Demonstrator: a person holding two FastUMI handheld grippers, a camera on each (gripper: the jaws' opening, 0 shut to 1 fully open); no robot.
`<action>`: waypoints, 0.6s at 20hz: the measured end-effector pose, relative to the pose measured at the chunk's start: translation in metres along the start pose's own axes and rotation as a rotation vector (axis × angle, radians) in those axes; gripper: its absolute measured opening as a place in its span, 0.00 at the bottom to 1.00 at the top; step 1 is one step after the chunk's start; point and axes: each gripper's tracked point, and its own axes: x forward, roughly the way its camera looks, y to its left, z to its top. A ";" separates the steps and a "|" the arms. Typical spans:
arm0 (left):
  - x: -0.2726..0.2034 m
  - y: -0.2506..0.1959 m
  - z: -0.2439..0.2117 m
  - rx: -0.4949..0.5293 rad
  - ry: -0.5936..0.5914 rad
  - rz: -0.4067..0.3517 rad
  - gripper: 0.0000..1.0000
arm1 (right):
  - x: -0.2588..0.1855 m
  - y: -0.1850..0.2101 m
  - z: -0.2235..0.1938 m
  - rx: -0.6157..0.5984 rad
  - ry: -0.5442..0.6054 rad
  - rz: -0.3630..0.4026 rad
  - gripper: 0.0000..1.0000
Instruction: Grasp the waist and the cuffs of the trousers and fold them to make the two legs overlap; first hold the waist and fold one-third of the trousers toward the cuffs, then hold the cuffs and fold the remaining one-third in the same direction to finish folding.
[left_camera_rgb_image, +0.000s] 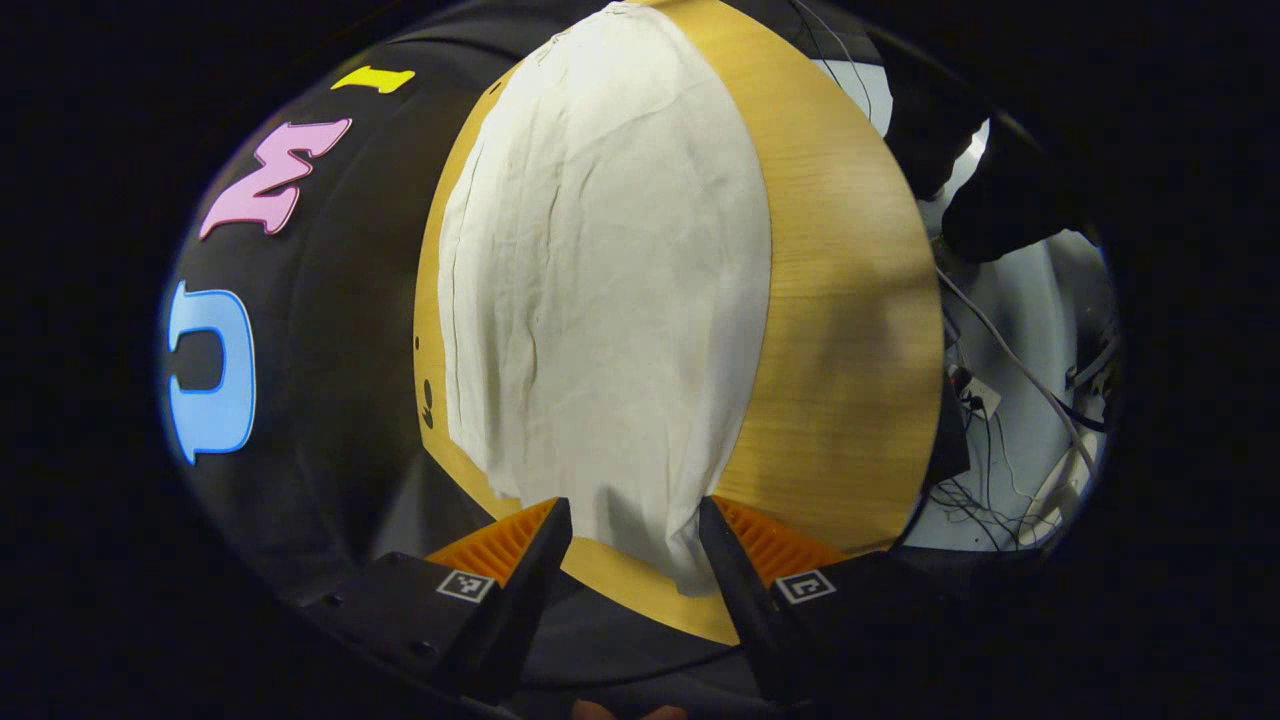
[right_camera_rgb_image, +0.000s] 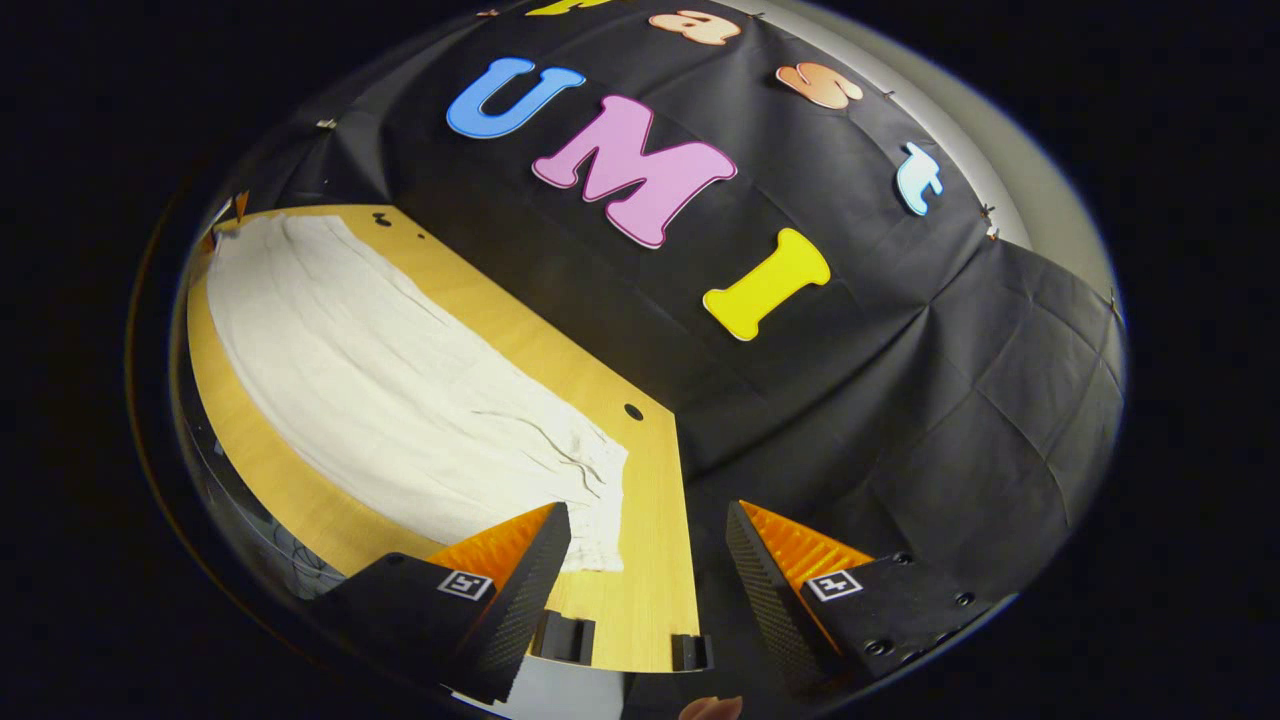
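A light yellow-brown wooden bench (left_camera_rgb_image: 840, 330) with a smooth grained top carries one thing: a pair of cream-white cloth trousers (left_camera_rgb_image: 600, 280), spread flat and lengthwise, lightly creased. Bare wood borders the trousers on both long sides.

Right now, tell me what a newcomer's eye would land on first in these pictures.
The pale trousers lying flat along the wooden table stand out first. The left gripper hangs open over one end, and the right gripper is open beside the gathered end near the table's edge.

Left tool (left_camera_rgb_image: 634, 540) & right tool (right_camera_rgb_image: 648, 545): jaws apart, nothing gripped.
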 end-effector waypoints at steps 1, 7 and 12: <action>0.003 -0.001 -0.001 -0.003 -0.004 -0.021 0.85 | 0.002 -0.001 -0.005 -0.021 0.003 0.006 0.97; 0.024 0.002 -0.003 -0.027 0.028 -0.063 0.48 | 0.031 -0.004 -0.037 -0.238 0.010 0.095 0.97; 0.025 0.001 0.001 -0.110 0.031 -0.077 0.06 | 0.063 0.021 -0.067 -0.585 -0.046 0.248 0.97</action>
